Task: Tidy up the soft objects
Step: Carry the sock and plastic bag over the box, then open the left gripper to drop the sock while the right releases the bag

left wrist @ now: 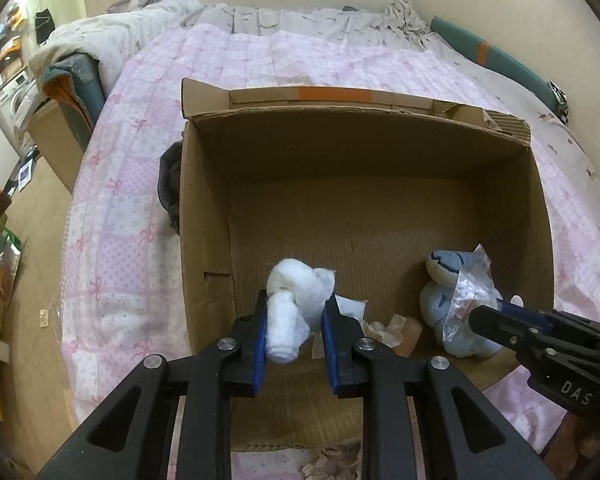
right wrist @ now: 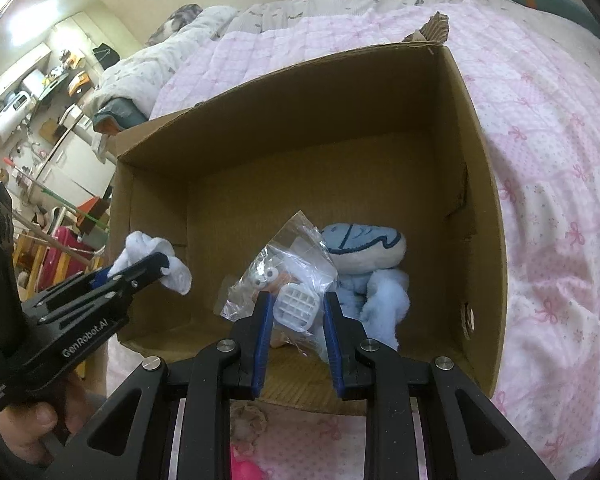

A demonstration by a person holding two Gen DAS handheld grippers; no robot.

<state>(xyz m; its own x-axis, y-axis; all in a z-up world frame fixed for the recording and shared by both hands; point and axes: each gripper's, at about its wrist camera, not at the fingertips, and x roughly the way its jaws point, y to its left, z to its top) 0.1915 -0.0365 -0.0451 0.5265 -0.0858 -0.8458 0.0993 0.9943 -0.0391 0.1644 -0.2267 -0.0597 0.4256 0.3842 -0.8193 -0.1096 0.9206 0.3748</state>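
Both over the cardboard box (left wrist: 204, 208) on the bed now. Left gripper (left wrist: 294, 312) clamped on a white sock bundle (left wrist: 296, 300), right gripper (right wrist: 294, 312) pinching a clear plastic bag (right wrist: 288, 276) beside the blue plush (right wrist: 364, 248) inside. Poised low, likely for dropping in.

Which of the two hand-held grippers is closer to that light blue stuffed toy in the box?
The right. The right hand-held gripper, gripping a clear plastic bag, sits right beside the blue plush toy. The left hand-held gripper, gripping white cloth, is across the cardboard box.
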